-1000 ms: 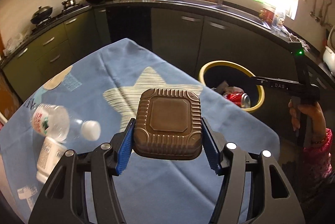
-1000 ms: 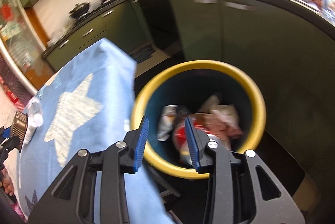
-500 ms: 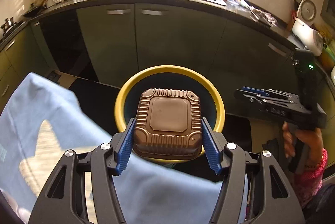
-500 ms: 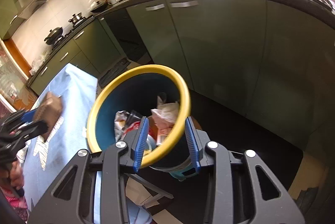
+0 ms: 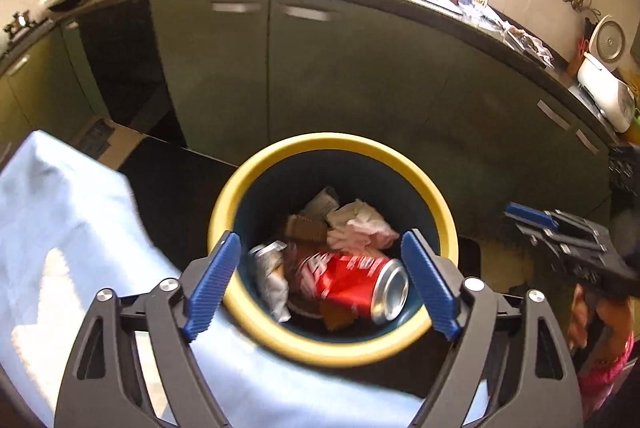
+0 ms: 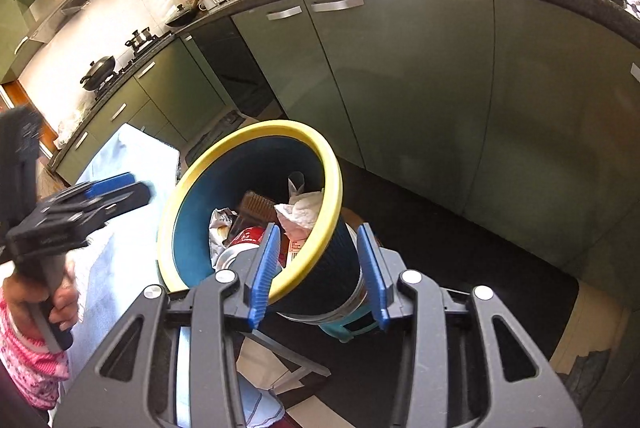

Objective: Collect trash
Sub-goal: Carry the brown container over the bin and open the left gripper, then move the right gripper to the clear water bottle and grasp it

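Trash, a brown ribbed tray (image 5: 306,228), lies in the yellow-rimmed bin (image 5: 256,172) among a red can (image 5: 352,284) and crumpled paper (image 5: 360,224). It sits below and ahead of the left claw (image 5: 320,280), well clear of its blue pads. That claw's jaws have just been opening and stand wide, with nothing between them. The right claw (image 6: 320,268) is part open, straddling the bin's near rim; whether its pads touch is unclear. The bin leans, so a nudge from that claw might tip it. The blue cloth (image 5: 72,236) on the tabletop lies just beside the bin and could snag.
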Demonstrator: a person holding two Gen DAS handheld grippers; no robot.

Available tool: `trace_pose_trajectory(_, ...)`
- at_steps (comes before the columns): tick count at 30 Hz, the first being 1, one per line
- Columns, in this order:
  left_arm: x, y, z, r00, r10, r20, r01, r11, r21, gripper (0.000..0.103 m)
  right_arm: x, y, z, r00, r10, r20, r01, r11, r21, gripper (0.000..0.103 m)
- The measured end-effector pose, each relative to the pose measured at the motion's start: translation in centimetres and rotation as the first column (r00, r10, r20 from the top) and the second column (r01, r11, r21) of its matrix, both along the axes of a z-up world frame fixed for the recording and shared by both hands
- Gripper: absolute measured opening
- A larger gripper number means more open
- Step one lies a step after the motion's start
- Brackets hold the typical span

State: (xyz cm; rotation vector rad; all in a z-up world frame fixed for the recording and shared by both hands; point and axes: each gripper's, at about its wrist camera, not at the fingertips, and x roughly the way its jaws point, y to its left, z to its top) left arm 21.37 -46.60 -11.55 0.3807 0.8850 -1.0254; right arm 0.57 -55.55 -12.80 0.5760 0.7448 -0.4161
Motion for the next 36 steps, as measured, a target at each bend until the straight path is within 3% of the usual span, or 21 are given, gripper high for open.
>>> trace_pose_trajectory(6, -2.0, 8.3, 1.6, 0.998, 0.049, 0.041, -0.047, 0.998, -0.051, 0.090, 1.7, 1.6, -0.2, 0.999, 0.049, -0.020, -0.049, 0.999, 0.000, 0.039)
trace_pose_trajectory(15, -3.1, 19.3, 0.9, 0.990, 0.134, 0.045, -0.131, 0.990, -0.054, 0.090, 5.9, 6.5, 0.9, 0.981, 0.188, -0.040, -0.189, 0.982, -0.030, 0.039)
trace_pose_trajectory(19, -3.5, 23.7, 0.3, 0.981, 0.186, 0.047, -0.184, 0.982, -0.054, 0.090, 8.9, 10.0, 2.1, 0.956, 0.292, -0.041, -0.294, 0.955, -0.049, 0.038)
trace_pose_trajectory(22, -3.8, 27.1, 0.0, 0.970, 0.240, 0.029, -0.237, 0.969, -0.066, 0.090, 11.9, 13.8, 2.9, 0.915, 0.401, -0.039, -0.402, 0.914, -0.056, 0.038)
trace_pose_trajectory(26, -4.1, 31.6, -0.3, 0.953, 0.302, 0.031, -0.299, 0.951, -0.077, 0.090, 16.0, 20.1, 3.8, 0.812, 0.582, -0.047, -0.583, 0.810, -0.059, 0.038)
trace_pose_trajectory(33, -3.8, 37.9, -1.4, 0.928, 0.372, 0.017, -0.369, 0.925, -0.093, 0.091, 21.4, 31.1, 6.6, 0.575, 0.815, -0.070, -0.818, 0.572, -0.067, 0.039)
trace_pose_trajectory(34, -3.9, 38.3, -1.5, 0.925, 0.379, 0.018, -0.375, 0.922, -0.095, 0.091, 22.3, 32.9, 7.1, 0.534, 0.841, -0.080, -0.845, 0.530, -0.073, 0.039)
trace_pose_trajectory(36, -4.1, 39.4, -1.5, 0.920, 0.391, 0.028, -0.387, 0.916, -0.106, 0.091, 23.6, 35.4, 7.7, 0.482, 0.869, -0.110, -0.876, 0.475, -0.083, 0.047)
